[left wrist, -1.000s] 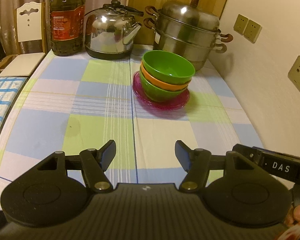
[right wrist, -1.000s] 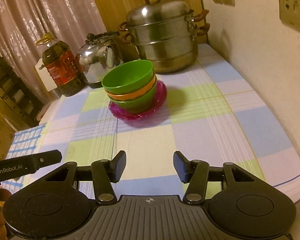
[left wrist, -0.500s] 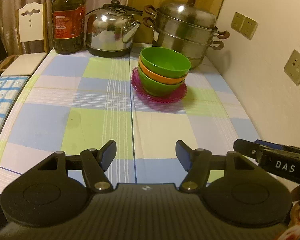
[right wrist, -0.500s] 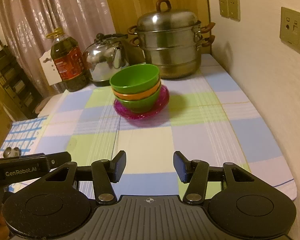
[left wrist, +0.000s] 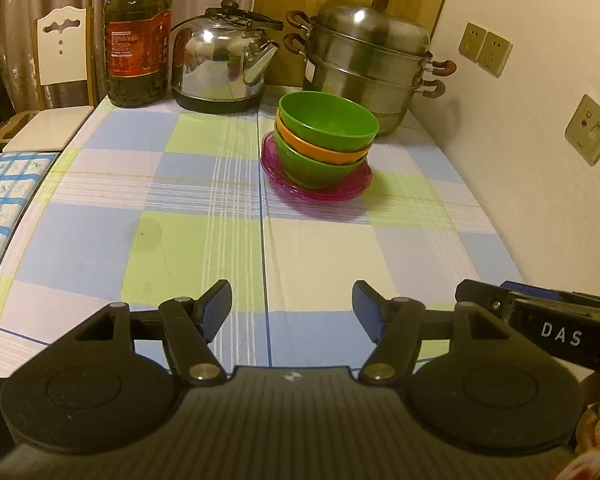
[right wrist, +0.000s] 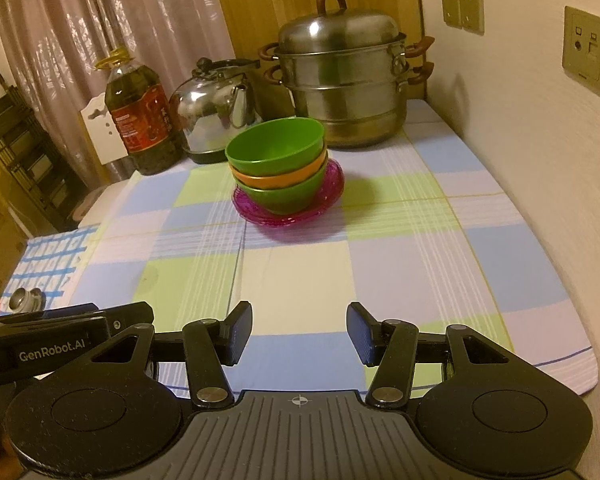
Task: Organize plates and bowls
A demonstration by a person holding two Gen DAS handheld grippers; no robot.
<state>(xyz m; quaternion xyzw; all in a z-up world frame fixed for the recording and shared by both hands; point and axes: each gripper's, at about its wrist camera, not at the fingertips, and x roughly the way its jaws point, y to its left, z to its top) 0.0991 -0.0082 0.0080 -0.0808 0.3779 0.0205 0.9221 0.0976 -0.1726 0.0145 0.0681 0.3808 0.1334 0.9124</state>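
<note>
Three bowls are nested on a pink plate (left wrist: 320, 190) (right wrist: 332, 184) at the far middle of the checked table: a green bowl (left wrist: 328, 120) (right wrist: 276, 146) on top, an orange bowl (left wrist: 320, 150) (right wrist: 276, 178) under it, and a second green bowl (left wrist: 316, 170) (right wrist: 280, 196) at the bottom. My left gripper (left wrist: 292, 312) stands open over the near table edge, well short of the stack, nothing between its fingers. My right gripper (right wrist: 299, 332) is also open and empty, beside the left one and equally far from the stack.
Behind the stack stand a steel steamer pot (left wrist: 368, 60) (right wrist: 344, 80), a kettle (left wrist: 224, 68) (right wrist: 216, 108) and an oil bottle (left wrist: 136, 36) (right wrist: 140, 116). A wall with sockets (left wrist: 590, 130) runs along the right. A white chair (left wrist: 60, 80) stands at the left.
Both grippers have drawn slightly back from the stack, which looks a little farther away. The right wrist view has rolled level. Both stay open and empty.
</note>
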